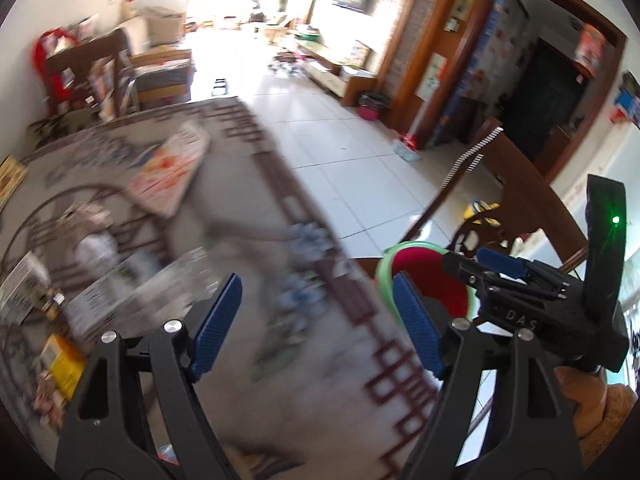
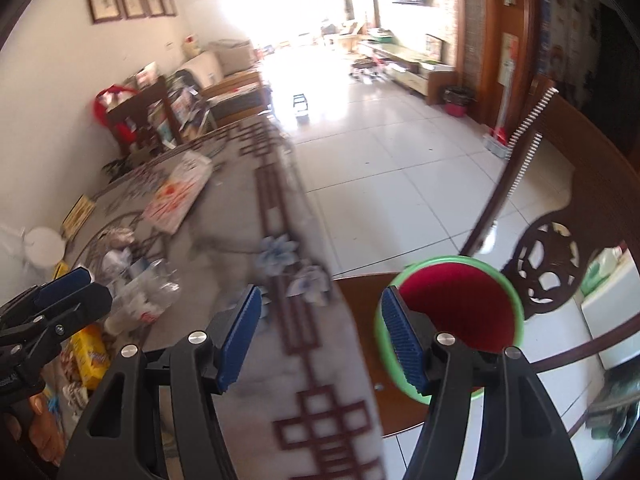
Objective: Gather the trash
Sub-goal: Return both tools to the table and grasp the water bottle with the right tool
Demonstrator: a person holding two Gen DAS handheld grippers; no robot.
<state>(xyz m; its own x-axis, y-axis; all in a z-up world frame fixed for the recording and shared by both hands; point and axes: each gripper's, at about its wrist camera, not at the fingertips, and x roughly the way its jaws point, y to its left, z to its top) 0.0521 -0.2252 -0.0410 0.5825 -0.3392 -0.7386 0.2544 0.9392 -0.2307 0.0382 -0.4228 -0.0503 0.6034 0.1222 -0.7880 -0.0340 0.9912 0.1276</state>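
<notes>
Both grippers spread wide and empty above the bench edge, trash heaped to the left.

The left gripper (image 1: 316,320) and right gripper (image 2: 320,332) hang with blue pads far apart, gripping nothing. Just past the right gripper's pad stands a green-rimmed bin (image 2: 452,312) with a red inside, on a wooden chair (image 2: 360,344) beside the bench (image 2: 288,216). On the patterned cloth lie a yellow packet (image 2: 90,354), a crushed clear bottle (image 2: 144,292), crumpled wrappers (image 2: 116,240), and farther off a flat printed bag (image 2: 180,192). Everything is motion-blurred.

Bin (image 2: 452,312) green rim, red inside; tablecloth (image 2: 240,248) grey, maroon lattice, blue flowers; tool pads (image 1: 418,324) blue.
</notes>
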